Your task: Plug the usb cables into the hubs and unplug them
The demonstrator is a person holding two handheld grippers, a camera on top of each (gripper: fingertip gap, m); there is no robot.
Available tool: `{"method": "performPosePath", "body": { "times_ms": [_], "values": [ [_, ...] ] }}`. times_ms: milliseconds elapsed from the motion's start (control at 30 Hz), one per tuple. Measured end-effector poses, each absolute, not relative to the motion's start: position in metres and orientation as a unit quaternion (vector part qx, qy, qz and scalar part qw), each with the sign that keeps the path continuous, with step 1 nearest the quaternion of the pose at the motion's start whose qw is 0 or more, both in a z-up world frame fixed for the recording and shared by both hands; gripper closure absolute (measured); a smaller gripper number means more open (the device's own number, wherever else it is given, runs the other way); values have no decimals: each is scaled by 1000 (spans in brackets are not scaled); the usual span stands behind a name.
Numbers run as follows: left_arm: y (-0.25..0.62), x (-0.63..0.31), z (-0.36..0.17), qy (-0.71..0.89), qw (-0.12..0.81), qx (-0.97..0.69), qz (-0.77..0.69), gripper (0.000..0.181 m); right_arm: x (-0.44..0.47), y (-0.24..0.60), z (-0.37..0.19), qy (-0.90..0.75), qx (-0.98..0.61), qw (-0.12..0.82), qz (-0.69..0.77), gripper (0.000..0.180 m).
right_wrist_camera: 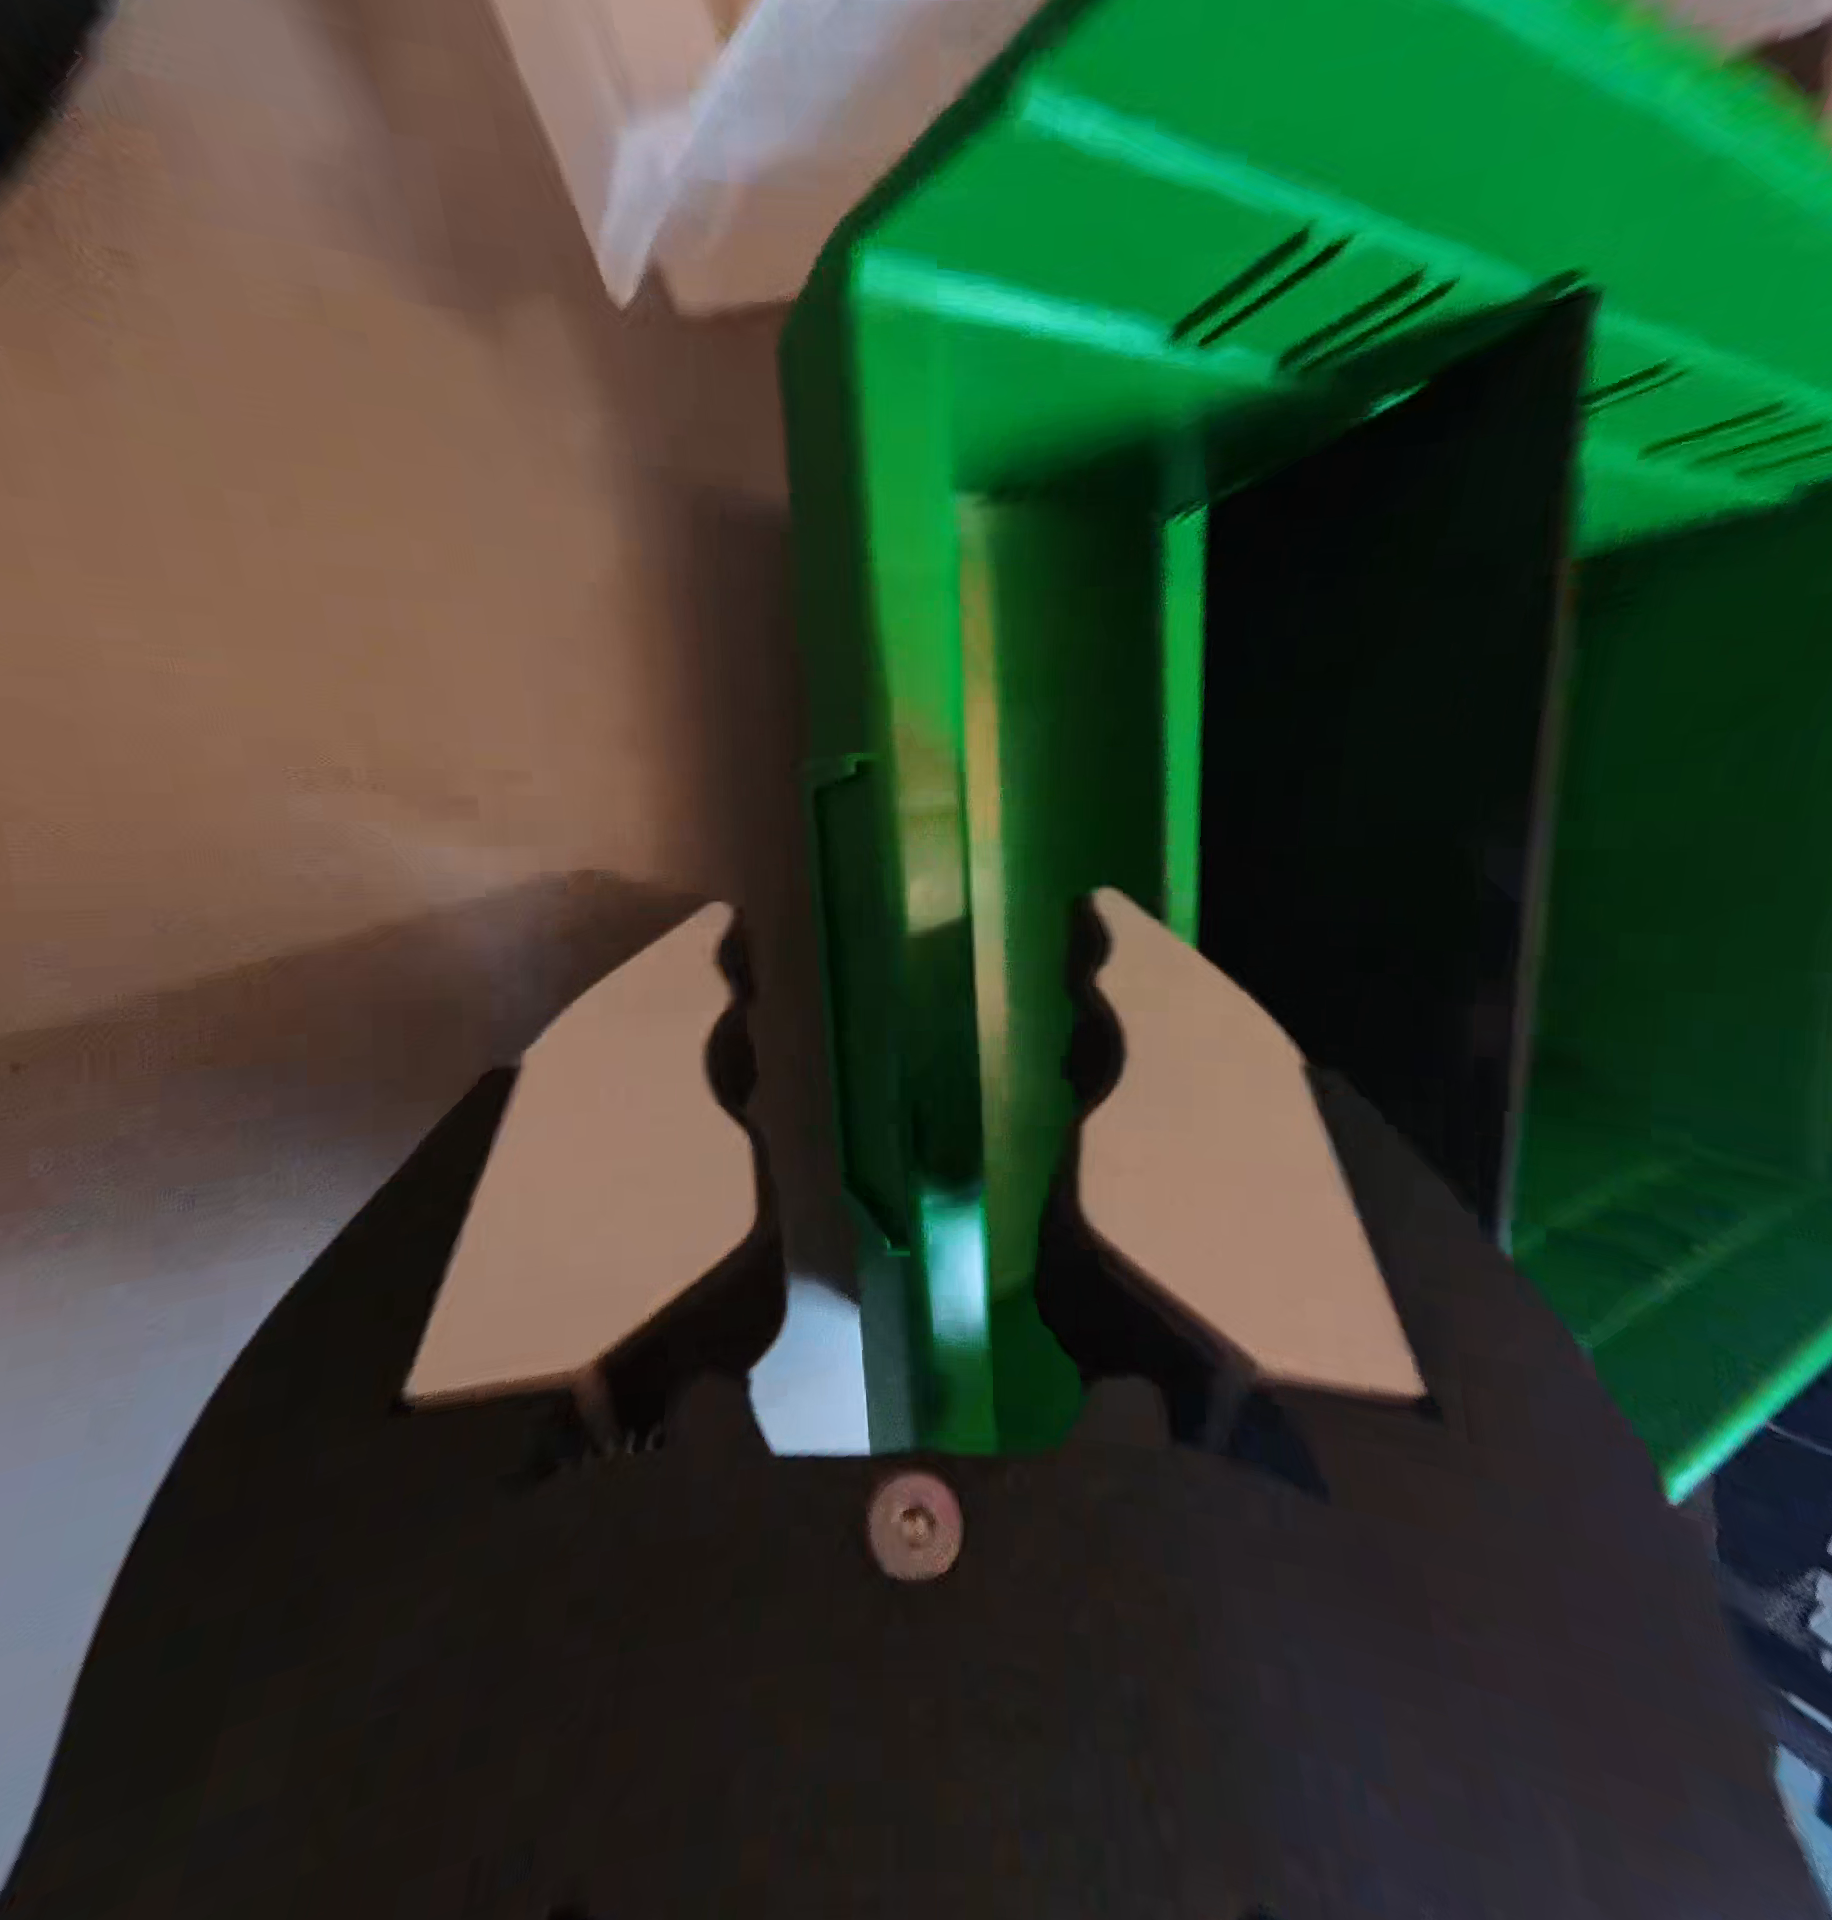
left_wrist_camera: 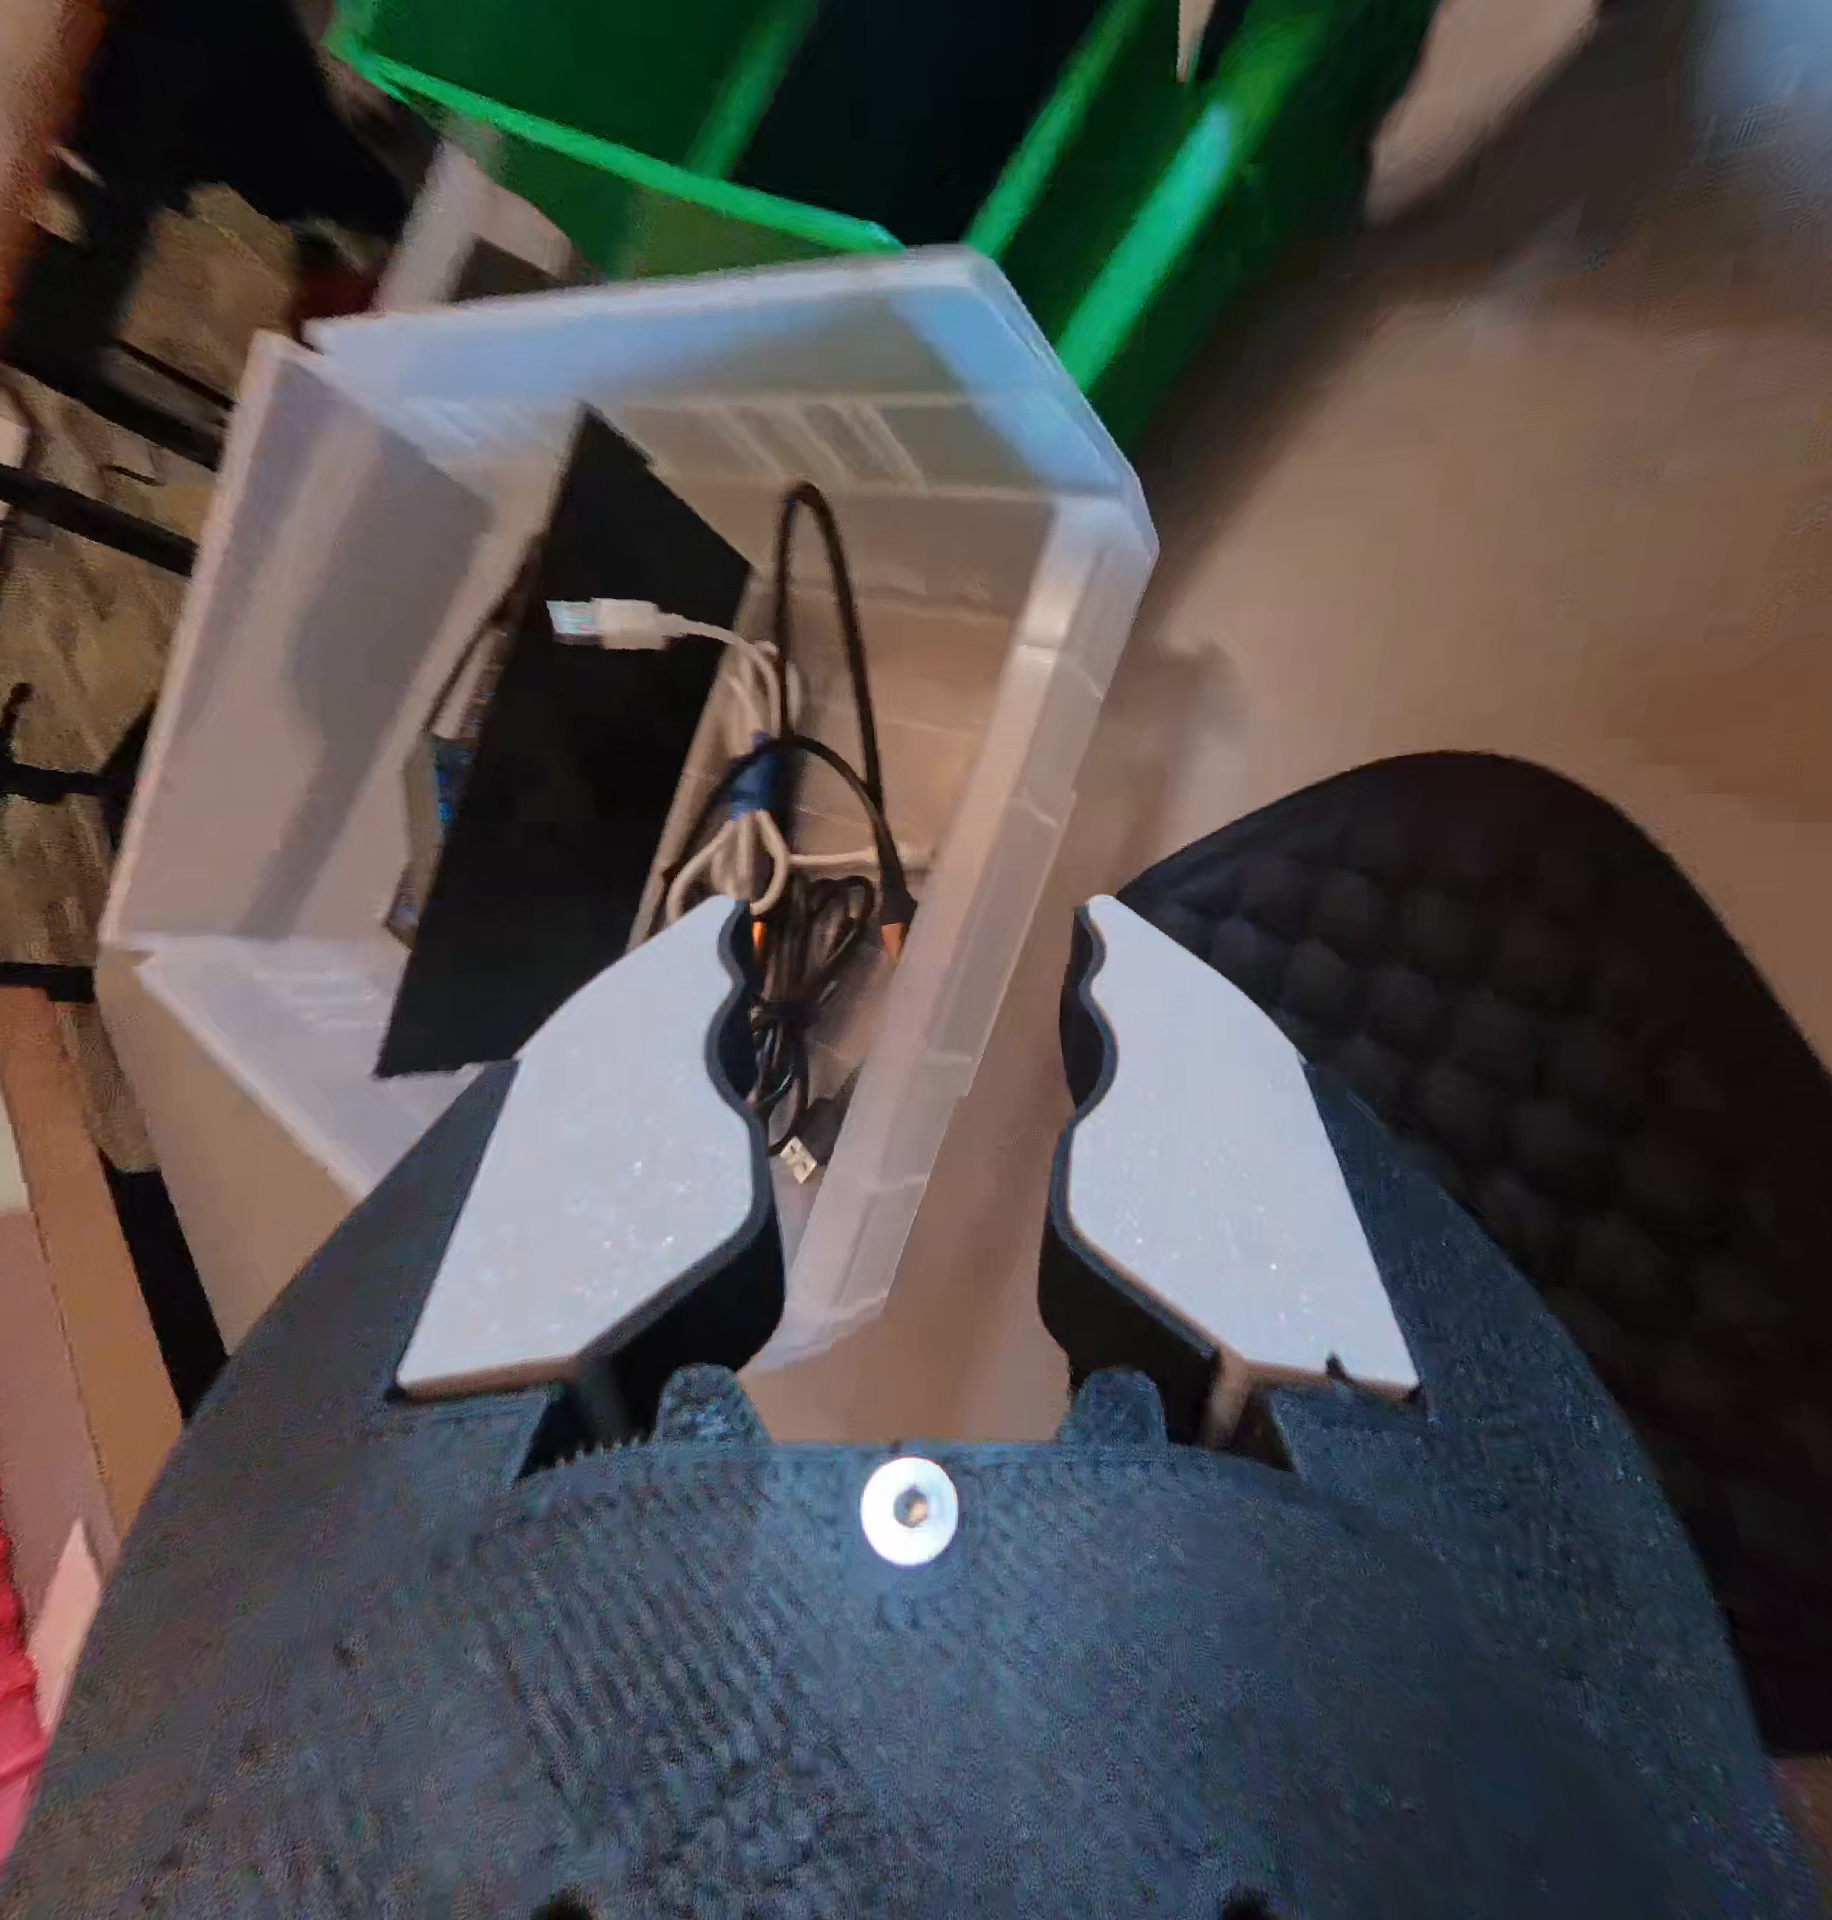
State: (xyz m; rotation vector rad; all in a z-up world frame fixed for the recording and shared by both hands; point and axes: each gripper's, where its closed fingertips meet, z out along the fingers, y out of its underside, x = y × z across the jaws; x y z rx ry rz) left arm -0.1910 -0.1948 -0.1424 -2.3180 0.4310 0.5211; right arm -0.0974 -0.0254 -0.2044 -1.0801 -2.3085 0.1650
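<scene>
A clear plastic bin holds a white USB cable, a bundle of black cables with a loose USB plug, and an upright black divider. A grey and blue hub shows partly behind the divider. My left gripper is open and empty, its fingers either side of the bin's near wall, one inside over the cables. My right gripper is open and empty, either side of a wall of a green bin. The picture is blurred.
The green bin stands just behind the clear bin and has its own black divider. A black quilted pad lies to the right on the tan table. The clear bin's corner shows in the right wrist view. The grippers' ends are close to 20 cm from one another.
</scene>
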Motion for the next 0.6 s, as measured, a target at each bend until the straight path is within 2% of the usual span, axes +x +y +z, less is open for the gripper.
{"method": "performPosePath", "body": {
  "times_ms": [33,67,133,200,333,600],
  "values": [
    [-188,-192,-157,183,324,-907,196,123,-95,-20,-212,-867,-411,277,46,141],
    [-185,-193,-172,195,292,-919,181,122,-91,-17,-216,-869,-413,270,43,148],
    [-181,-198,-197,214,241,-933,162,127,-78,-13,-214,-869,-417,263,47,149],
    [-179,-208,-212,223,214,-936,167,143,-53,-14,-212,-860,-439,253,56,149],
    [-175,-208,-215,245,227,-923,192,147,13,0,-210,-839,-474,268,29,151],
    [-156,-211,-214,226,272,-912,209,146,97,96,-215,-819,-500,280,-32,150]
  ]
}}
